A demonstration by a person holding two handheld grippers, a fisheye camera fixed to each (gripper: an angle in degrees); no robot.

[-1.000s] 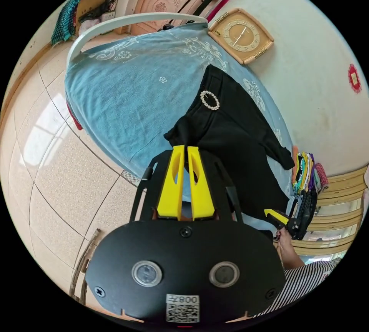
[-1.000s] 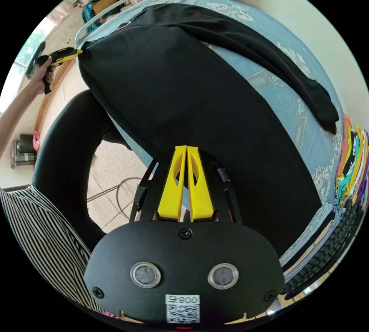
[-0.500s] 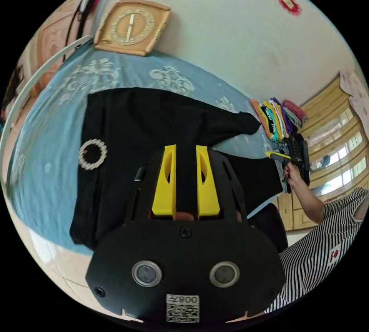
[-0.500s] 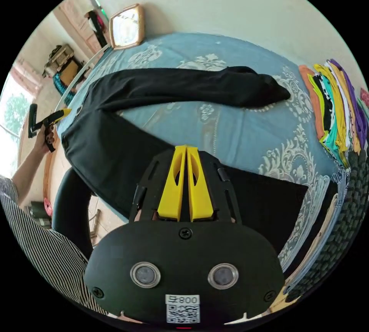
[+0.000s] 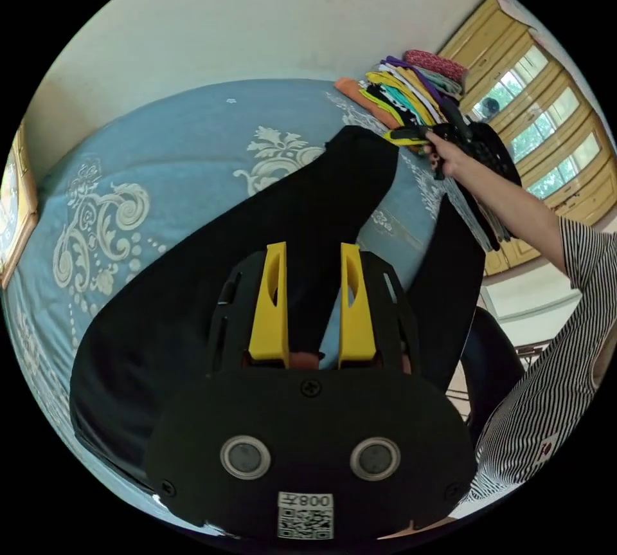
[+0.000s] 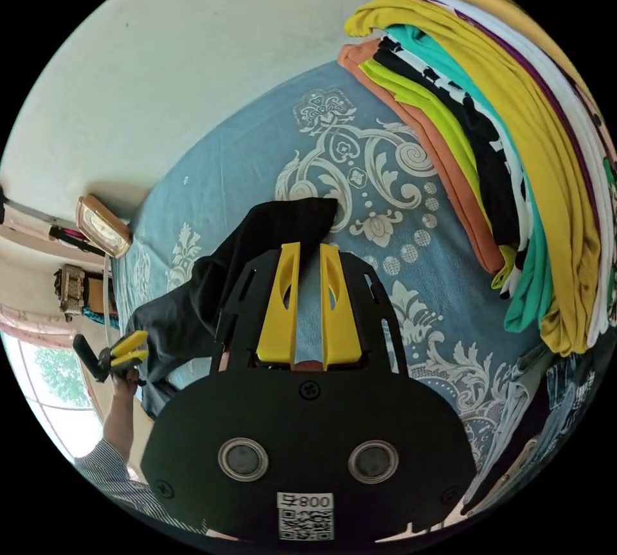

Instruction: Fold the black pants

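A blue patterned bedspread (image 5: 160, 150) is covering the bed and taking up most of the left gripper view from nine o'clock through to two o'clock; in the right gripper view the same cloth (image 6: 257, 150) is running from ten o'clock down to four o'clock. The black pants (image 5: 212, 285) are lying on it, one leg stretching from the middle of the left gripper view up toward one o'clock, the other leg (image 5: 450, 285) hanging over the bed edge at about three o'clock. In the right gripper view the pants (image 6: 257, 253) are trailing from the centre down toward eight o'clock, the leg end sitting just above that gripper's jaws.

A stack of folded clothes (image 6: 514, 150) in many colours is lying at two to three o'clock in the right gripper view, and at one o'clock in the left gripper view (image 5: 405, 82).

A person's striped sleeve (image 5: 565, 336) is showing at four o'clock in the left gripper view.

The left gripper (image 5: 313, 253) is holding its jaws well spread over the black fabric, nothing pinched between them. The right gripper (image 6: 307, 253) is holding its jaws apart with bedspread showing in the gap, gripping nothing; it is also appearing at one o'clock in the left gripper view (image 5: 402, 136).
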